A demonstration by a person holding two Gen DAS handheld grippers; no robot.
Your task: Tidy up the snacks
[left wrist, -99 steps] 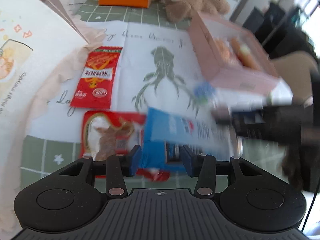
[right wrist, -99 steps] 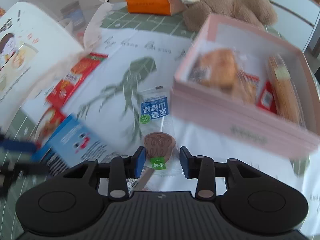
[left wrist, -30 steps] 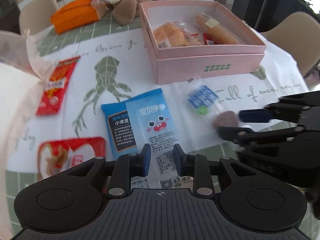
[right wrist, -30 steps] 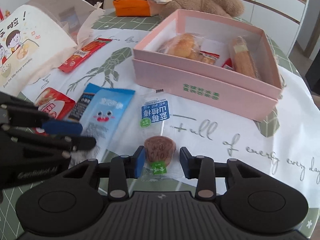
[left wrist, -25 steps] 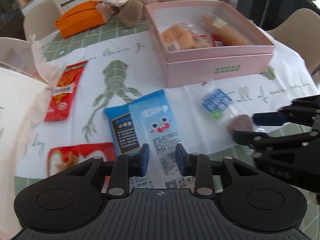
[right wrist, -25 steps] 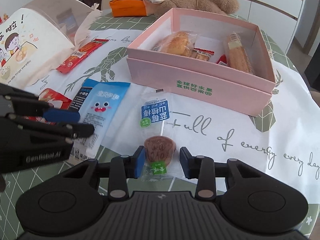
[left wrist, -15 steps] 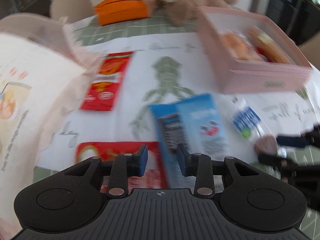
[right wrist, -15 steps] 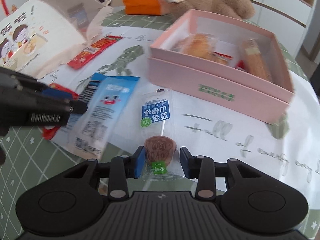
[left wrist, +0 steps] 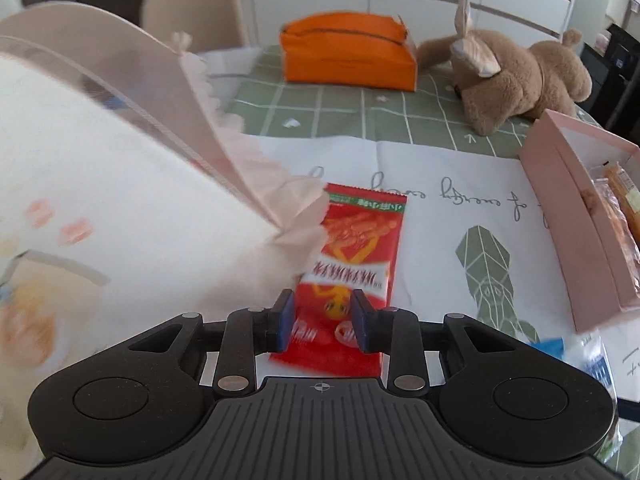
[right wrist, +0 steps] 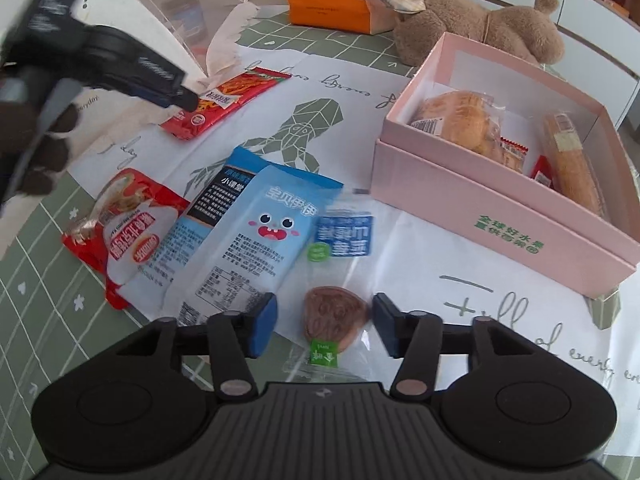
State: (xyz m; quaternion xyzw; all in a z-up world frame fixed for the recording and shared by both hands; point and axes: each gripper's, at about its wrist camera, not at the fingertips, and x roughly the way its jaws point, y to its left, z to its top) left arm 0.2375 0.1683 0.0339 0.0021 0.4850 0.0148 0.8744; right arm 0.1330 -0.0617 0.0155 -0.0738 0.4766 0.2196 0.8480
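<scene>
1. Left gripper (left wrist: 323, 322) is over the near end of the long red snack packet (left wrist: 354, 280), fingers parted a little to either side of it. It's not pinching the packet as far as I can tell, and the blur hides whether it touches.

2. That red packet lies flat on the counter (left wrist: 440, 208), its far corner tucked just under the frilly edge of the mesh food cover (left wrist: 224, 152). In the right wrist view the same packet (right wrist: 224, 100) sits at the left gripper's tip (right wrist: 188, 101).

3. Right gripper (right wrist: 323, 322) is wide open and empty. The clear-wrapped brown cookie lolly (right wrist: 335, 314) lies on the counter between its fingers, neither one touching it.

4. The pink box (right wrist: 500, 216) is well to the right. It already holds a pastry (right wrist: 460, 120), a long wrapped bar (right wrist: 570, 160) and a small red pack (right wrist: 512, 152).

5. Still loose on the counter: the pale blue monster-face pouch (right wrist: 256, 236), the darker blue pouch (right wrist: 208, 208) under it, and the red-and-white pack (right wrist: 128, 236).

6. Risks, as I judge them: a slick, flat film packet may slide away or crumple instead of lifting. Pulling it could snag the frill and drag the cover.

7. On the right, closing too hard on the lolly could crack it. Closing on loose wrapper alone could let it swing or slip on the way to the box.
</scene>
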